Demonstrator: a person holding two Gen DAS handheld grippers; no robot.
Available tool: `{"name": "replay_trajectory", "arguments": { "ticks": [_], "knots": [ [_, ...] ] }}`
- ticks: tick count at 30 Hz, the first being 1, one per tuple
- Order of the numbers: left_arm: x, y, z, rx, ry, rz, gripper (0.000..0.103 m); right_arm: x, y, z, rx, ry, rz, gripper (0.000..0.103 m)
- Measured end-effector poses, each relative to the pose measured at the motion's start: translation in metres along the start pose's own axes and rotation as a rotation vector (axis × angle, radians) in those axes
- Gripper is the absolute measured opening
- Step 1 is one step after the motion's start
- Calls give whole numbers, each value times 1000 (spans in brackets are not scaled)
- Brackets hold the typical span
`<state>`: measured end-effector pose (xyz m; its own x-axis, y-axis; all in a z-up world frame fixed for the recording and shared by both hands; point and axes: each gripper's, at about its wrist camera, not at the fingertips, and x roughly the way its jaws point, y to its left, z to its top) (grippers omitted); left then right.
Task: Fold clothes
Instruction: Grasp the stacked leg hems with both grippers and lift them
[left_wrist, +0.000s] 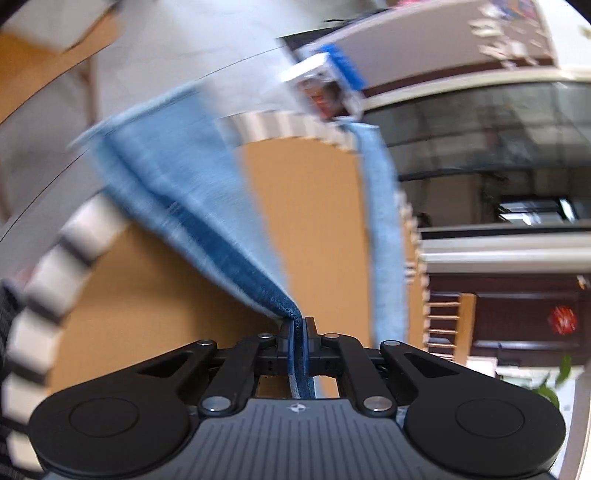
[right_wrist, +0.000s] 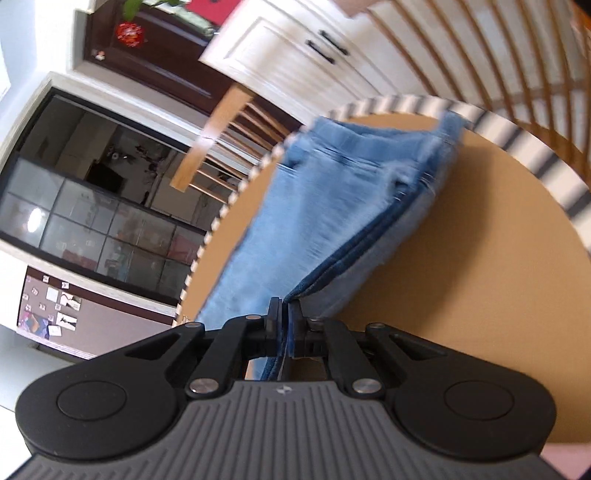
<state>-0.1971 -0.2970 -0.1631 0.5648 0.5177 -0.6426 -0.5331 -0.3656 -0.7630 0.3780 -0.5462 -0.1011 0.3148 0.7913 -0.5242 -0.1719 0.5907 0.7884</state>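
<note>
A pair of blue jeans (left_wrist: 192, 184) hangs lifted over a round tan table (left_wrist: 310, 229). My left gripper (left_wrist: 298, 321) is shut on a hem edge of the jeans, which stretch away up and left. In the left wrist view the other gripper (left_wrist: 325, 88) shows at the top, pinching a second strip of the denim (left_wrist: 384, 236). In the right wrist view my right gripper (right_wrist: 285, 306) is shut on the jeans (right_wrist: 332, 199), whose folded layers and waistband drape over the table (right_wrist: 461, 295). Both views are motion blurred.
The table has a black-and-white striped rim (left_wrist: 55, 273) (right_wrist: 517, 133). A wooden chair (right_wrist: 218, 133) stands behind it; another chair back (left_wrist: 447, 325) shows in the left wrist view. White cabinets (right_wrist: 295, 48) and a glass-fronted unit (right_wrist: 92, 206) line the room.
</note>
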Motion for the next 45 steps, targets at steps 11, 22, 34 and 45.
{"name": "replay_trajectory", "arguments": {
  "ticks": [11,22,34,45],
  "knots": [
    [177,-178,85,179,0,10,4,130,118,66,-116,-46,-108,3],
    [364,-252,125,227,151,226,4,290,134,75,-146,-94,-386,3],
    [401,-265,132,335,169,145,5,304,120,50,-134,-148,-484,31],
    [372,-289,120,648,82,-54,30,212,152,-23,-257,-154,-306,50]
  ]
}}
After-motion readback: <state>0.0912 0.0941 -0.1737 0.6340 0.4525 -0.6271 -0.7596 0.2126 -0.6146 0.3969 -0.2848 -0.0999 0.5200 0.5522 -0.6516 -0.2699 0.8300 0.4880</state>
